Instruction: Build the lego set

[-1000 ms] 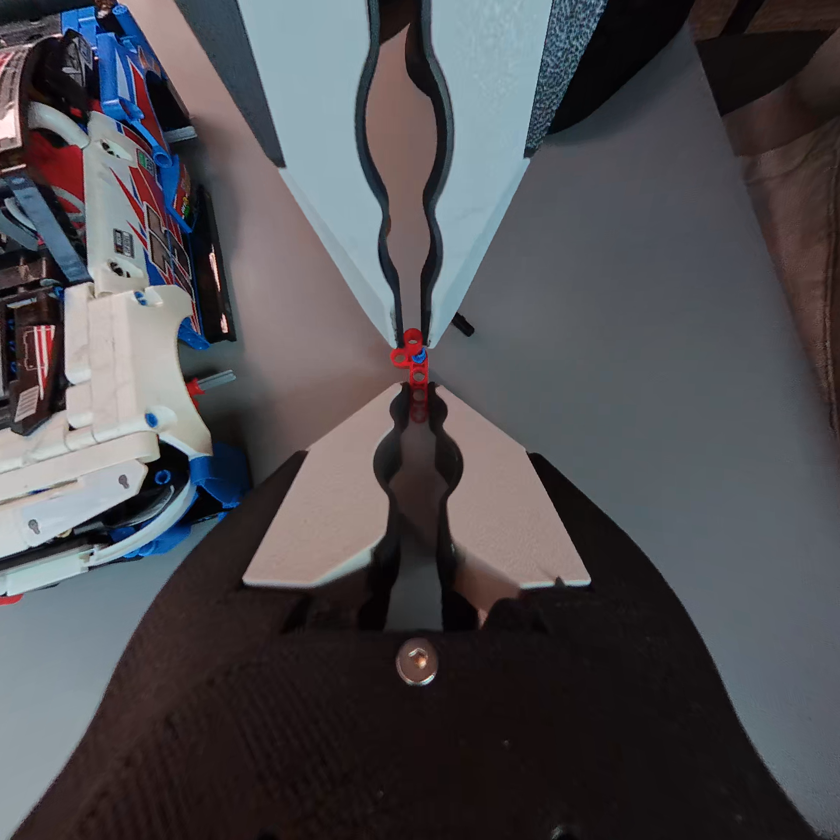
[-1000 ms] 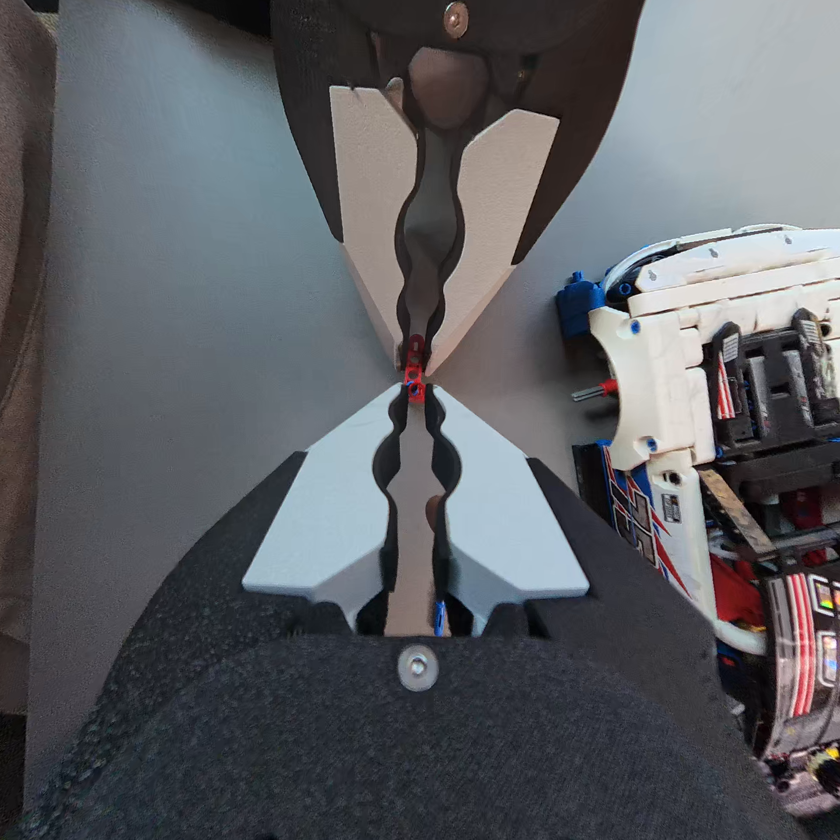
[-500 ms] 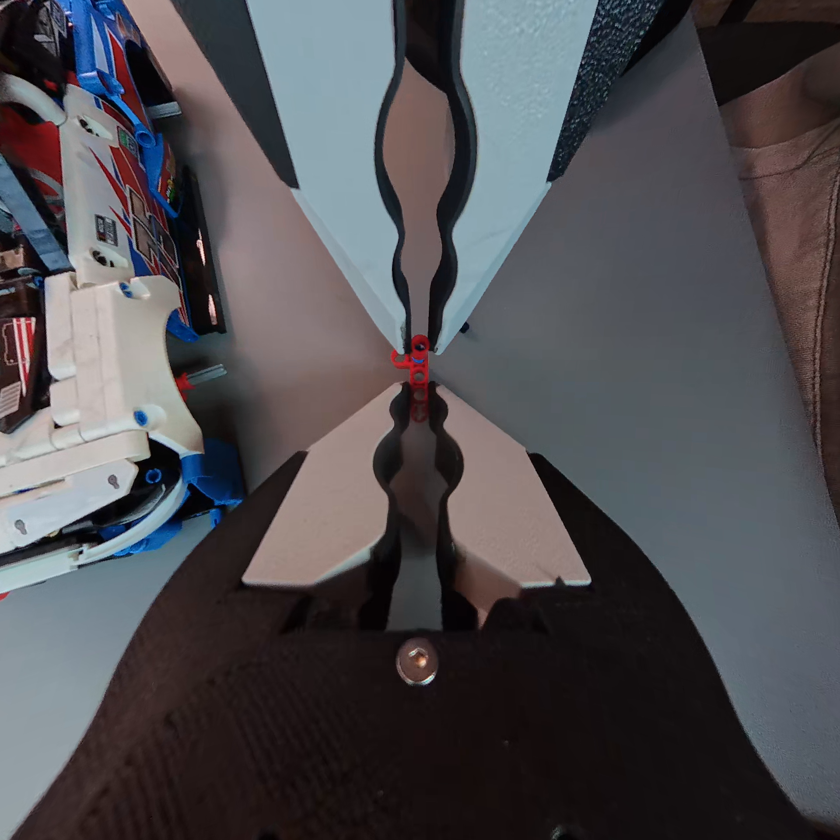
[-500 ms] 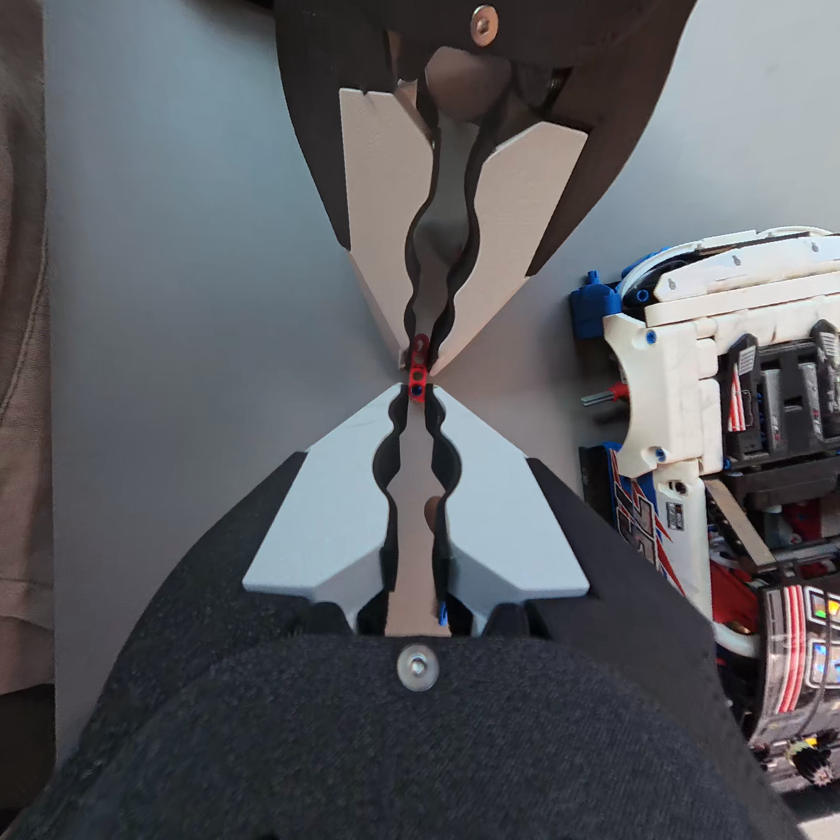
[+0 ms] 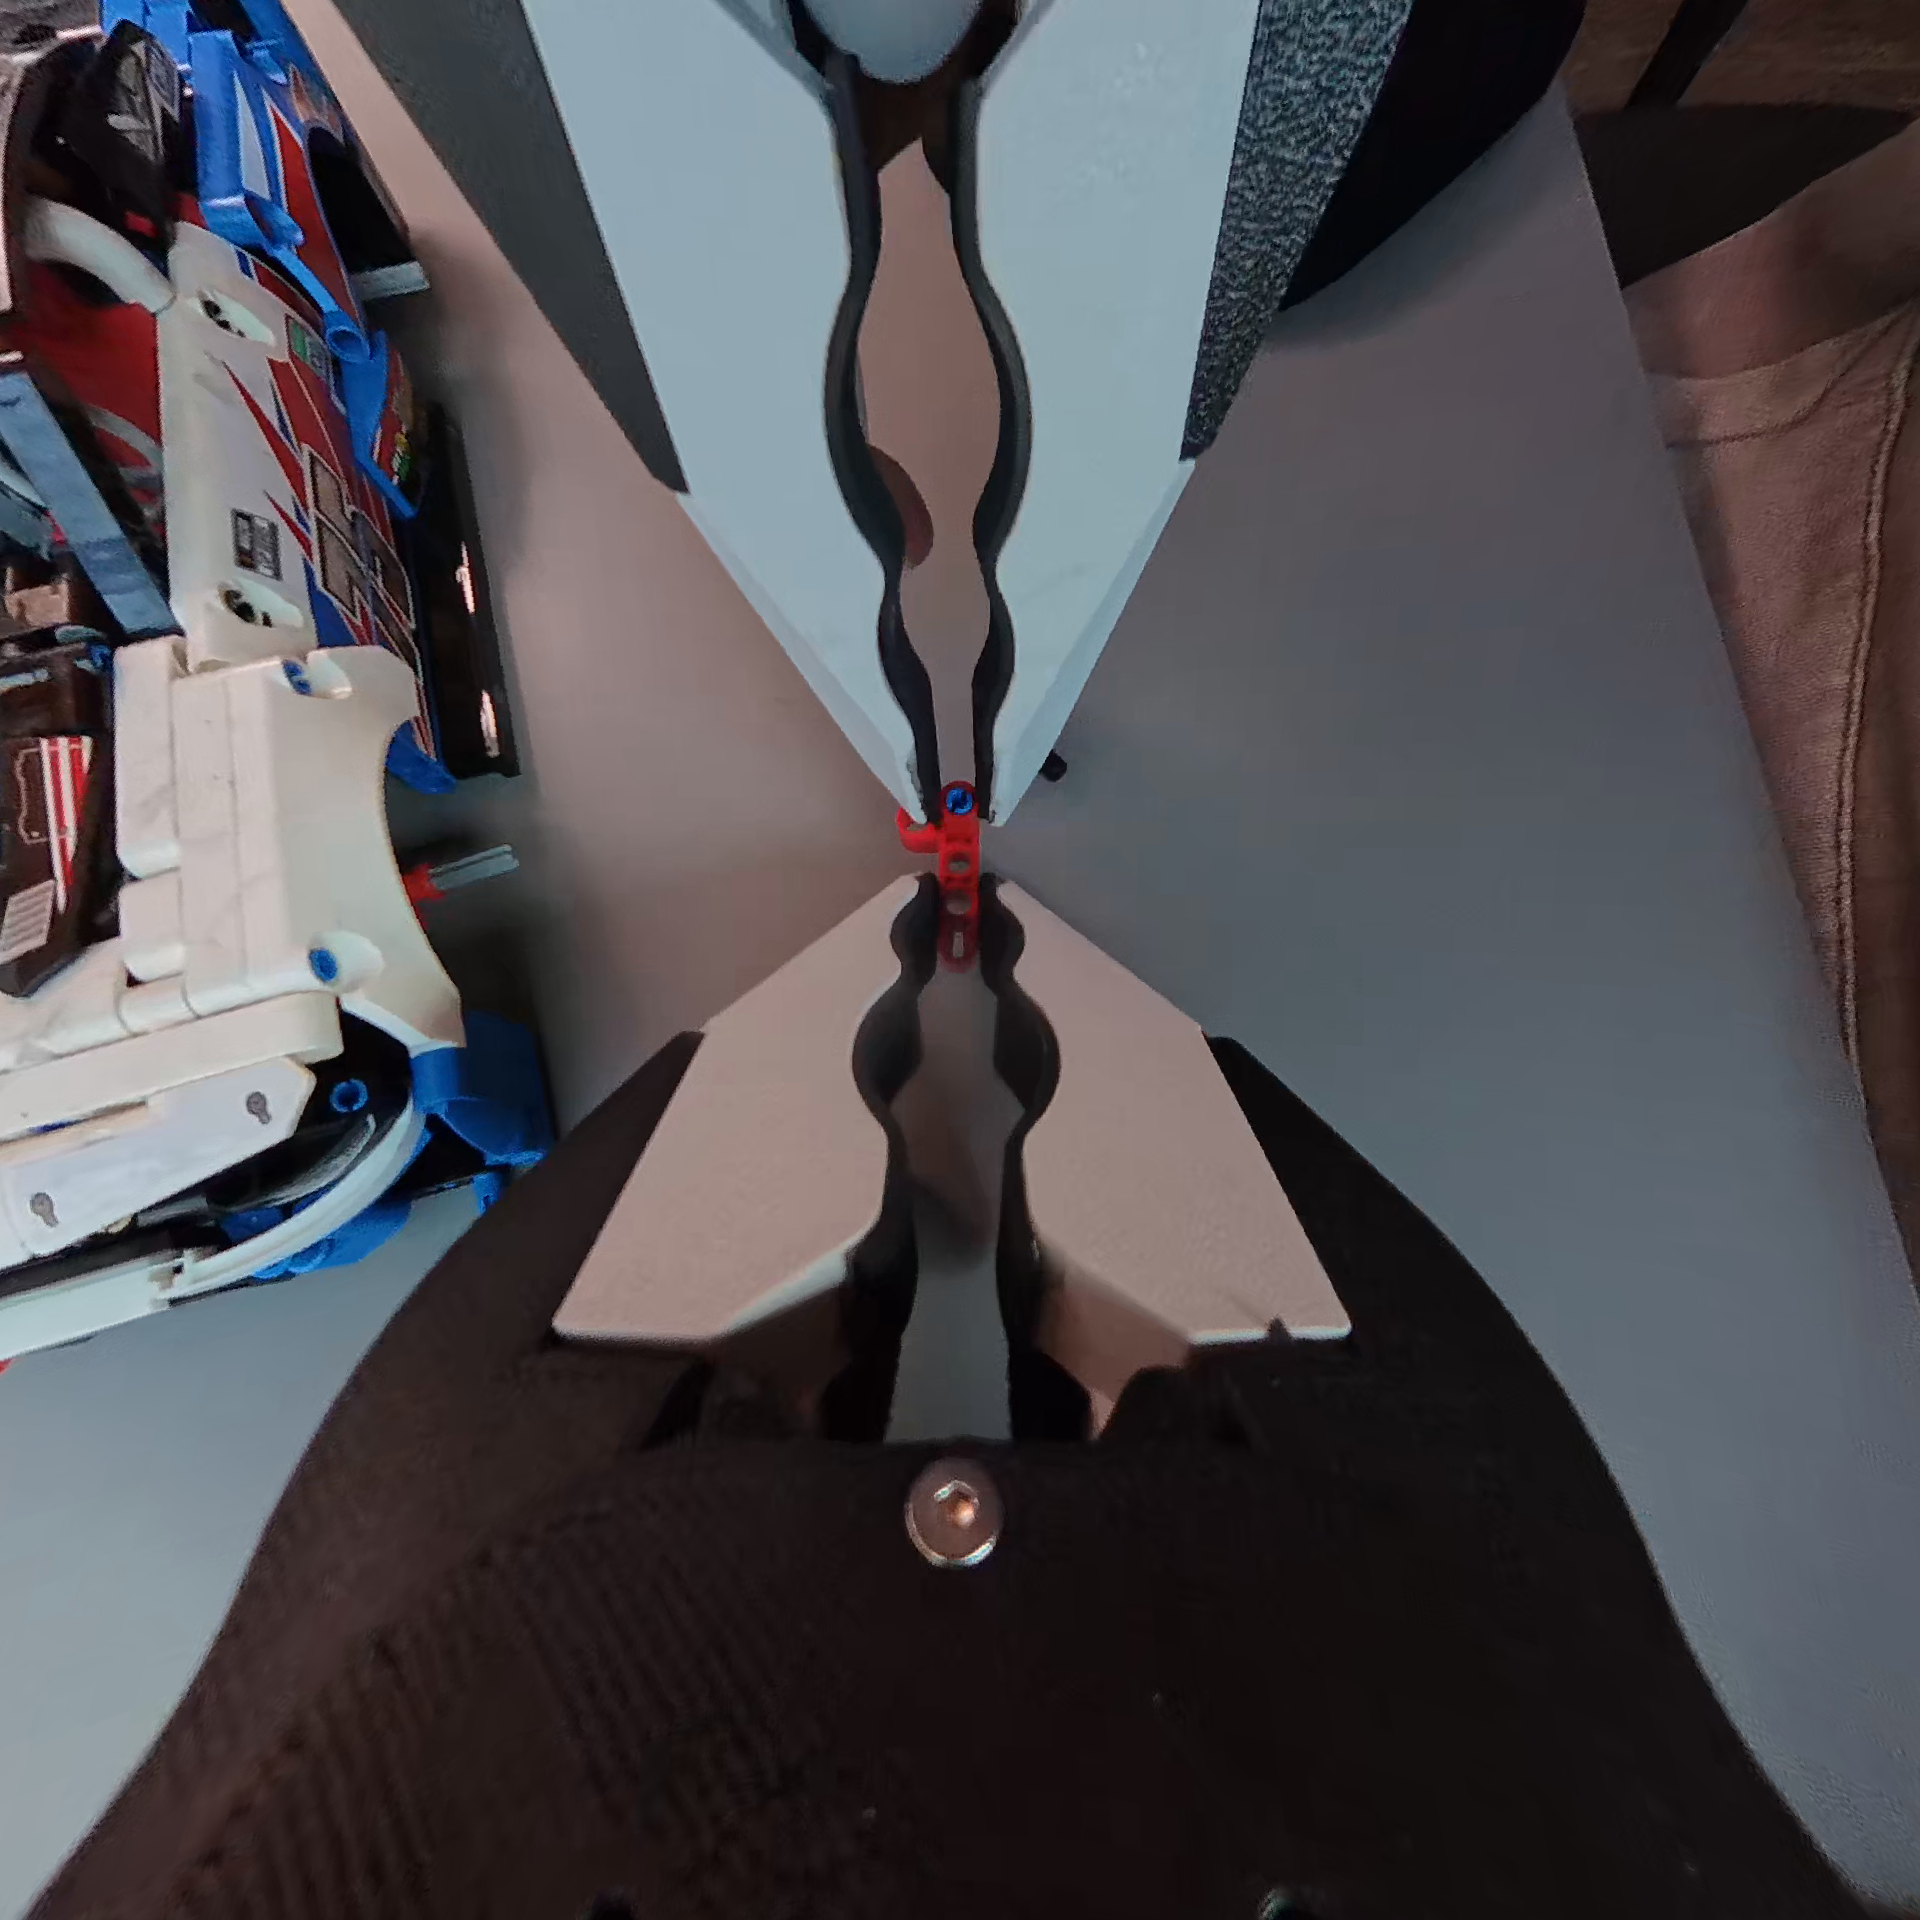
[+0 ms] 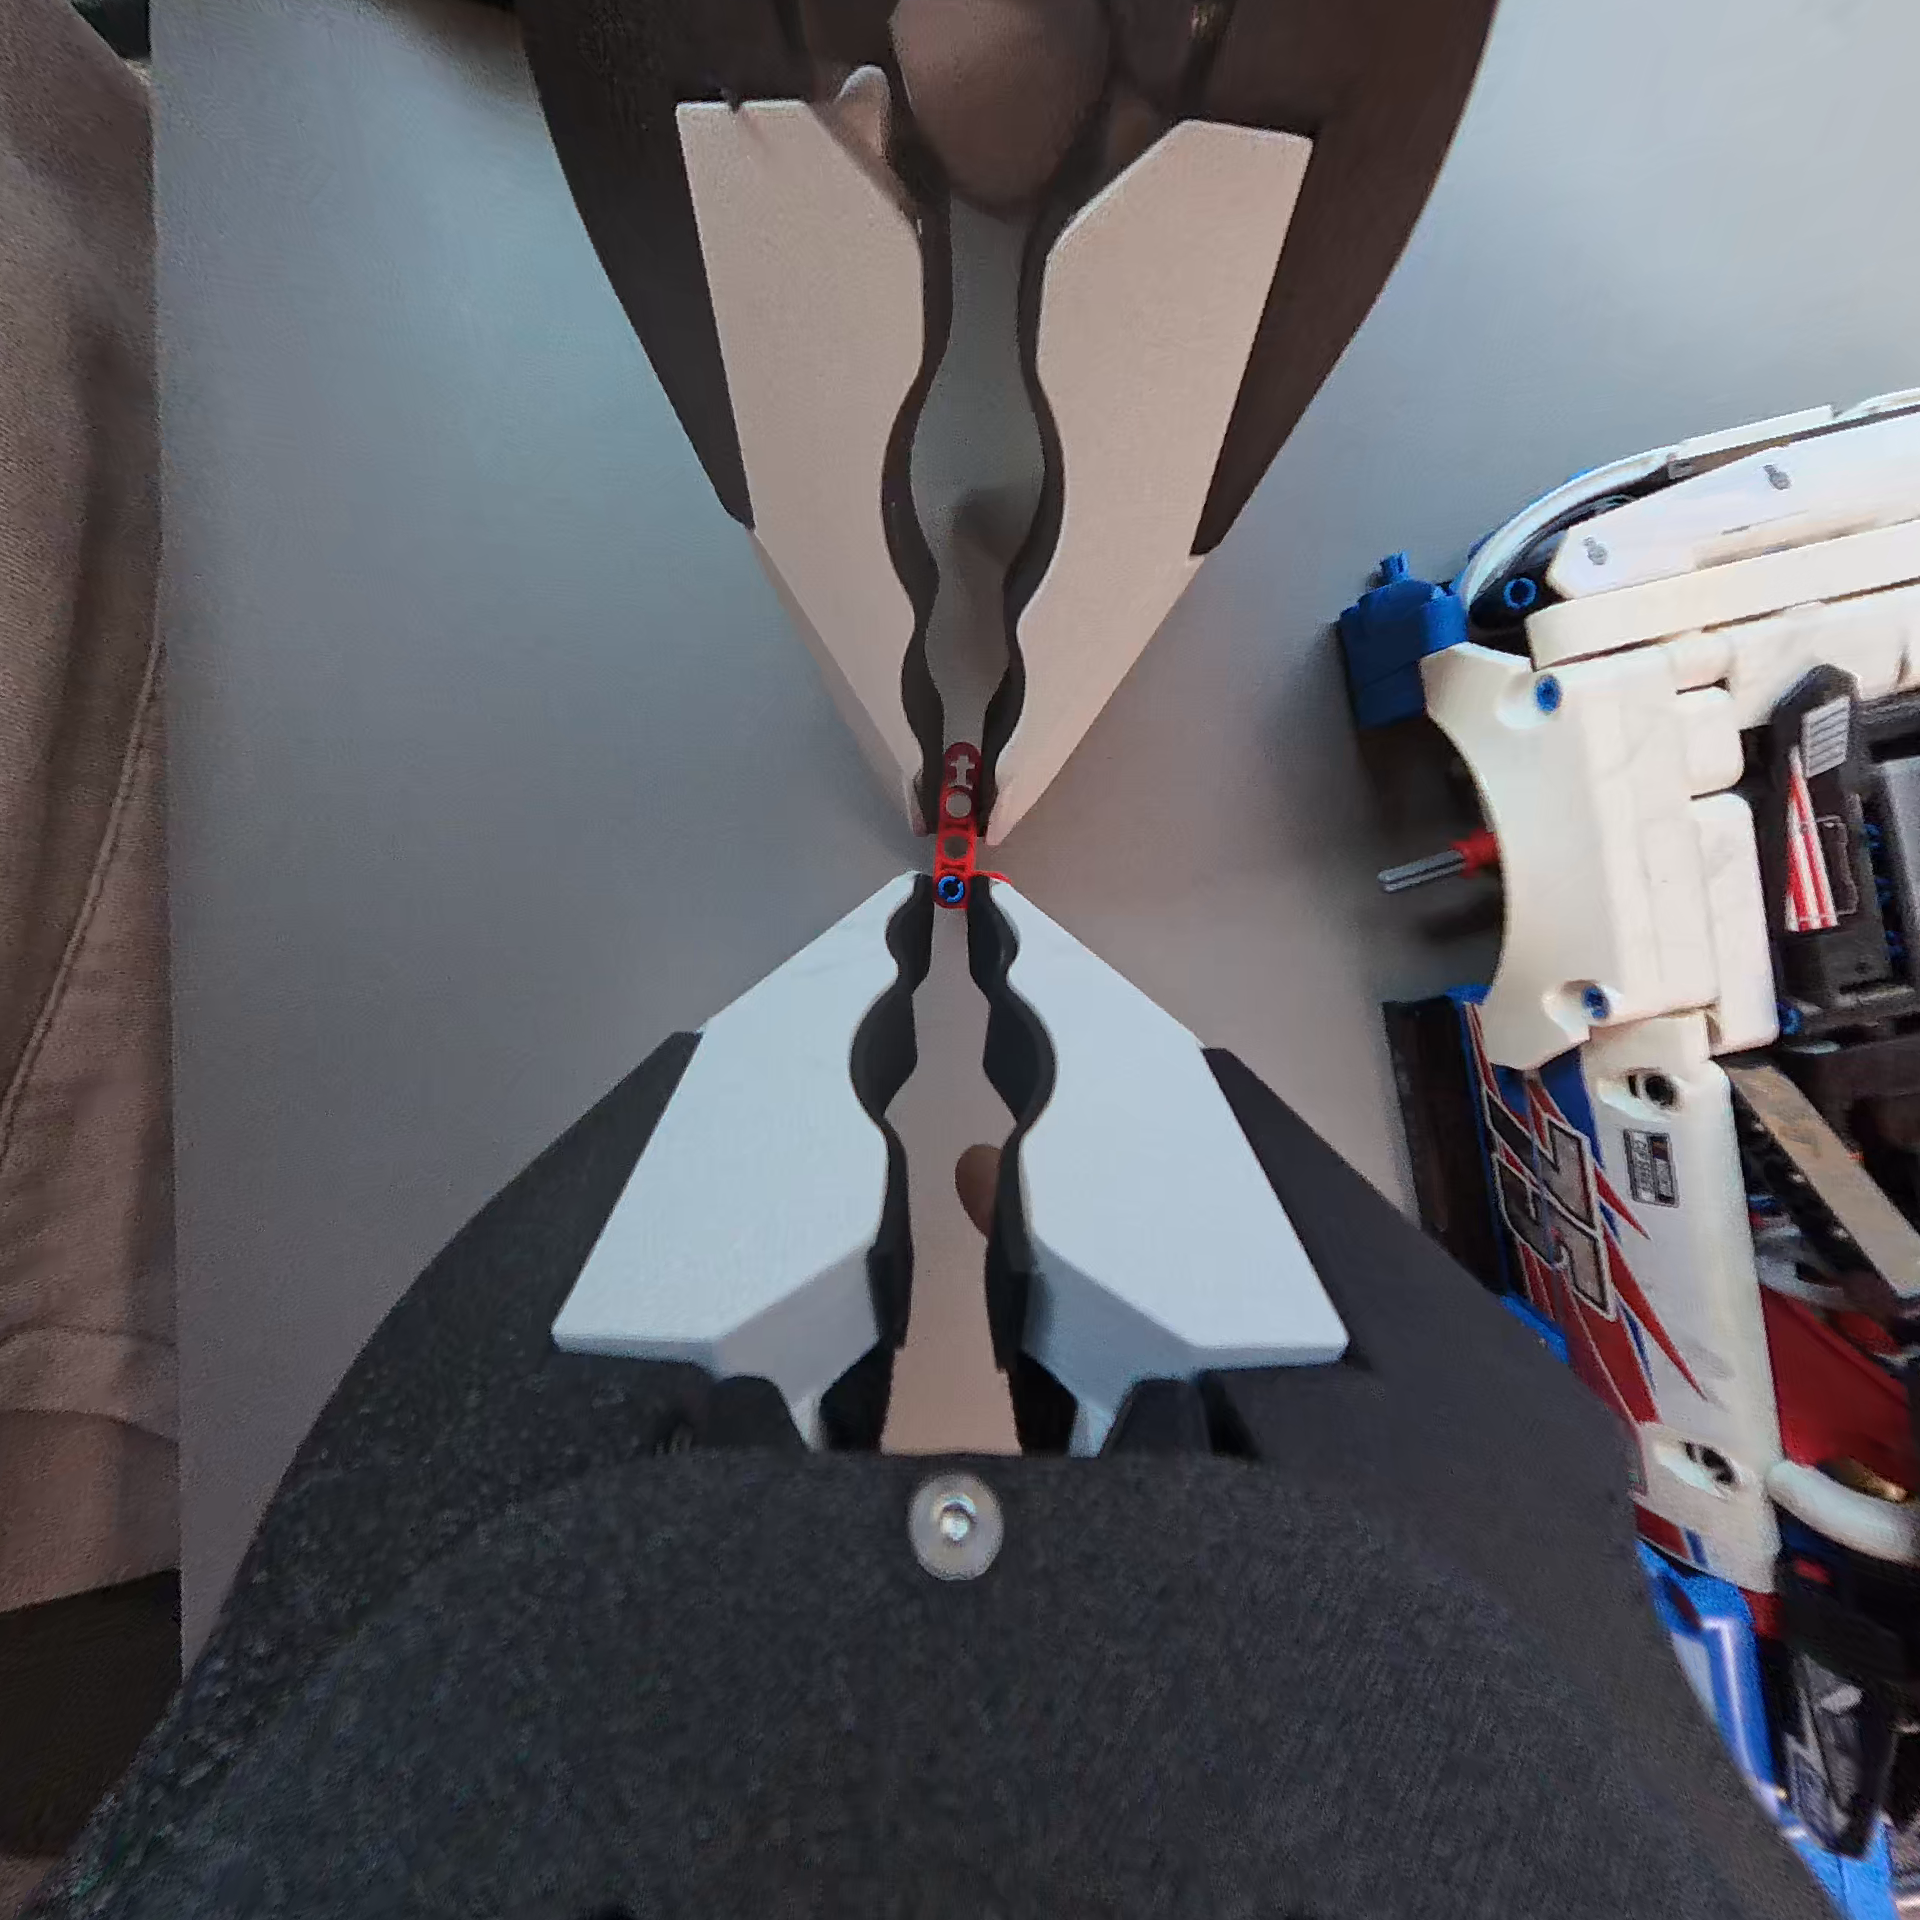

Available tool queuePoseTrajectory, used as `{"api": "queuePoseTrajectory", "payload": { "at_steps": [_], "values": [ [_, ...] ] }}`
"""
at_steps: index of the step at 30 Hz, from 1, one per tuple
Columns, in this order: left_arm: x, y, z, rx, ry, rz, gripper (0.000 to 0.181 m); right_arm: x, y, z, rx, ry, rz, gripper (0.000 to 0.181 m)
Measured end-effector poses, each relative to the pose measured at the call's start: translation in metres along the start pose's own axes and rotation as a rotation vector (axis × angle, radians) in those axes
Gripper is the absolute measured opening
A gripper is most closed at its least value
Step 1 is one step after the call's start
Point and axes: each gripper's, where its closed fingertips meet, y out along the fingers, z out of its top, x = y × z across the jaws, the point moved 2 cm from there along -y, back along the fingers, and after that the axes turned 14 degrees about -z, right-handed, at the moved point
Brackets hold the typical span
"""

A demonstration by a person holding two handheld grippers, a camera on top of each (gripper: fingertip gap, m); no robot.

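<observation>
Lego beam clamped between both jaws, car alongside.

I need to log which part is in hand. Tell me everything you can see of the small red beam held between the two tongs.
The red beam is a thin, glossy plastic Lego strip with a row of round holes and a cross-shaped hole at one end. A blue pin fills the opposite end hole, where a small red piece juts sideways. It hangs above the grey table, clamped endwise by the left tongs and right tongs, tip to tip.
</observation>
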Motion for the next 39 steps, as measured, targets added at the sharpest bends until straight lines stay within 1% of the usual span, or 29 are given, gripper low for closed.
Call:
{"api": "queuePoseTrajectory", "payload": {
  "at_steps": [1, 6, 9, 10, 11, 12, 15, 18, 20, 23, 28, 32, 36, 39],
  "values": [
    [0.000, 0.000, 0.000, 0.005, -0.005, -0.001, 0.005, 0.000, 0.000, 0.000, 0.005, 0.005, -0.002, 0.005],
    [0.000, 0.000, 0.000, 0.019, -0.018, -0.013, 0.005, 0.000, 0.000, 0.000, 0.032, 0.014, -0.030, 0.005],
    [0.000, 0.000, -0.001, 0.022, -0.011, -0.012, 0.005, -0.001, 0.000, 0.000, 0.055, 0.010, -0.074, 0.009],
    [0.000, 0.001, -0.001, 0.022, -0.006, -0.012, 0.005, -0.003, 0.000, 0.000, 0.064, 0.013, -0.072, 0.011],
    [0.000, 0.001, -0.001, 0.022, 0.000, -0.010, 0.005, -0.004, -0.001, 0.001, 0.083, 0.030, -0.069, 0.016],
    [0.000, 0.001, -0.001, 0.023, 0.003, -0.009, 0.005, -0.004, -0.003, 0.003, 0.100, 0.042, -0.070, 0.017],
    [0.000, 0.001, -0.001, 0.030, 0.002, -0.012, 0.005, 0.000, -0.004, 0.004, 0.134, 0.028, -0.107, 0.014],
    [0.000, 0.001, 0.000, 0.039, 0.005, -0.010, 0.005, 0.000, -0.001, 0.003, 0.133, 0.019, -0.118, 0.005],
    [-0.001, 0.001, -0.001, 0.041, 0.002, -0.008, 0.005, 0.000, -0.001, 0.003, 0.140, 0.019, -0.128, 0.005],
    [-0.005, -0.001, -0.001, 0.047, 0.003, 0.030, 0.006, 0.005, 0.000, 0.003, 0.136, 0.069, -0.157, 0.005],
    [-0.017, -0.010, -0.001, 0.062, -0.005, 0.129, 0.009, 0.017, 0.002, 0.004, 0.140, 0.261, -0.214, 0.005],
    [-0.020, -0.012, -0.005, 0.050, -0.004, 0.144, 0.010, 0.017, 0.005, 0.005, 0.153, 0.364, -0.214, 0.005],
    [-0.021, -0.014, -0.006, 0.046, 0.015, 0.152, 0.011, 0.015, 0.005, 0.006, 0.158, 0.413, -0.208, 0.006],
    [-0.022, -0.014, -0.007, 0.035, 0.024, 0.157, 0.012, 0.011, 0.004, 0.006, 0.160, 0.405, -0.198, 0.007]
  ]
}}
